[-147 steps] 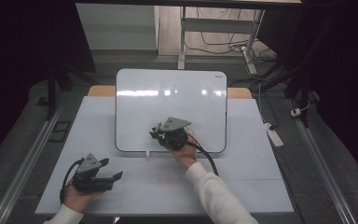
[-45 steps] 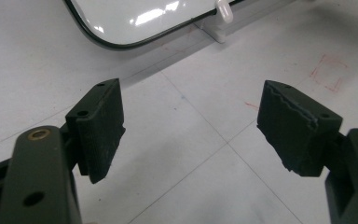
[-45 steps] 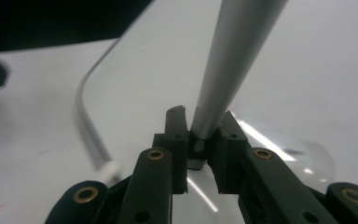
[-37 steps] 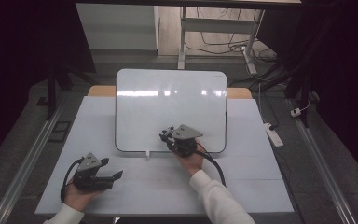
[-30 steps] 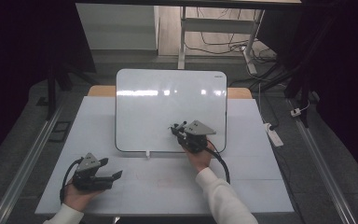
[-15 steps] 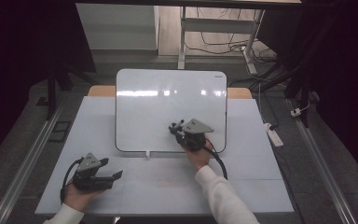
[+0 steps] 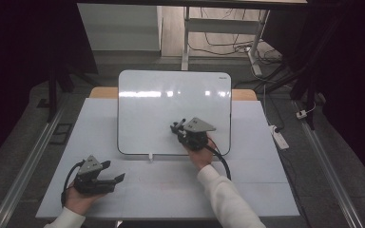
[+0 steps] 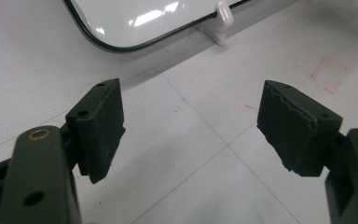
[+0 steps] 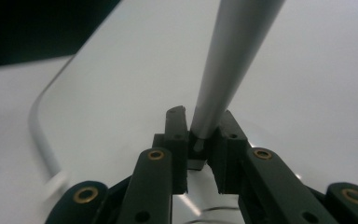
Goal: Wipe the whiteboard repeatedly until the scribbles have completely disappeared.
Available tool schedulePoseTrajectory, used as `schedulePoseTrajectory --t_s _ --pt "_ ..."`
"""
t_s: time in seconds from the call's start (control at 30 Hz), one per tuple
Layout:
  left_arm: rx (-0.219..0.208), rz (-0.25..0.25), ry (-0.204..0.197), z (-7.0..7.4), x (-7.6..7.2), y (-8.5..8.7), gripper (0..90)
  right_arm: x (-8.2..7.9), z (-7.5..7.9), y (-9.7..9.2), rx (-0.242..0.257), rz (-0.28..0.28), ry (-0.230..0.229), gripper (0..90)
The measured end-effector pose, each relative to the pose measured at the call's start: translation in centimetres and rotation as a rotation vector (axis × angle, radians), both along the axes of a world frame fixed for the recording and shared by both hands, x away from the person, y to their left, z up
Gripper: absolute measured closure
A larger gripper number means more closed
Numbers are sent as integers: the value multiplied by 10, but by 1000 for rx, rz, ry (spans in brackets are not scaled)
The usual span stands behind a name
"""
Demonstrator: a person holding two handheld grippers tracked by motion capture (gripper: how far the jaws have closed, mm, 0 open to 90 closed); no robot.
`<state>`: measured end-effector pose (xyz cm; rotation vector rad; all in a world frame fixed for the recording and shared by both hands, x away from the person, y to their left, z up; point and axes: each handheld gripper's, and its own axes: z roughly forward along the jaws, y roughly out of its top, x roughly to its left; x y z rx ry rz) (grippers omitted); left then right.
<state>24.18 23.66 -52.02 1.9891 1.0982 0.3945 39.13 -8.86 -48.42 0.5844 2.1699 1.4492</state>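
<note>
A white whiteboard (image 7: 171, 99) with a dark rim lies on the white table. My right gripper (image 7: 178, 128) hovers over the board's lower right part. It is shut on a slim grey pen-like rod (image 9: 233, 60), which runs forward from between the jaws (image 9: 200, 135) toward the board's surface (image 9: 121, 93). Whether the tip touches the board is hidden. My left gripper (image 7: 116, 178) rests at the table's front left with nothing between its pads (image 8: 191, 126), which stand wide open. The board's near corner (image 8: 135, 18) lies ahead of it.
A small white clip (image 7: 149, 156) sits at the board's near edge, also seen as a white clip (image 8: 223, 11) from the left gripper. Faint red marks (image 8: 328, 74) are on the tabletop. A power strip (image 7: 278, 135) lies on the floor at the right. Metal rails run along both sides.
My right gripper slid rightward across the board's lower part, then eased back slightly left and away from me, still shut on the rod. The left gripper stayed put.
</note>
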Motion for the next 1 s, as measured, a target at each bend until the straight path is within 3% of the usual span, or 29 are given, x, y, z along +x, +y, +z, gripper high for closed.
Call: schedulePoseTrajectory --t_s 0.07,0.13,0.2,0.27,0.3,0.37,0.47,0.5,0.53,0.6,0.67,0.7,0.77,0.83,0.87,0.97,1.0 --pt "2 -2 0 0 0 0 234 -1 1 2 -36 9 -18 780" --pt "0 0 -3 1 -2 0 234 8 6 -8 45 -46 -8 780" --pt "-4 3 -7 1 -2 1 235 12 8 -15 76 -74 -4 780" --pt "-3 3 -2 0 -1 1 234 6 6 -12 32 -55 -9 779" --pt "-2 2 0 0 0 1 234 -2 0 -9 -19 -12 -11 780" --pt "0 -2 -1 0 -1 1 234 -3 -1 -12 -27 -12 -15 780" --pt "0 -1 -4 1 -2 1 234 3 4 -31 60 -93 2 780" --pt "0 -1 -4 1 -1 0 234 3 3 -32 74 -97 11 780" --pt "-1 0 -2 1 -1 0 234 0 2 -29 50 -84 9 779" --pt "1 -1 1 0 -1 0 234 -10 -7 -15 -17 0 20 780" --pt "2 0 0 0 -1 0 234 -16 -8 -10 -94 22 -30 780" --pt "1 1 -1 0 -2 0 234 -12 -6 -15 -73 7 -22 779" --pt "-1 3 -3 0 -2 1 234 -1 3 -31 11 -86 -35 780" --pt "-3 2 -2 0 -1 1 235 3 4 -39 60 -108 -1 779" --pt "-2 1 -1 0 -1 1 234 -1 3 -36 27 -94 -13 779" --pt "2 -2 1 0 0 0 234 -16 -11 -21 -61 21 16 779" --pt "0 -1 0 0 0 0 234 -19 -13 -20 -82 29 -2 780"
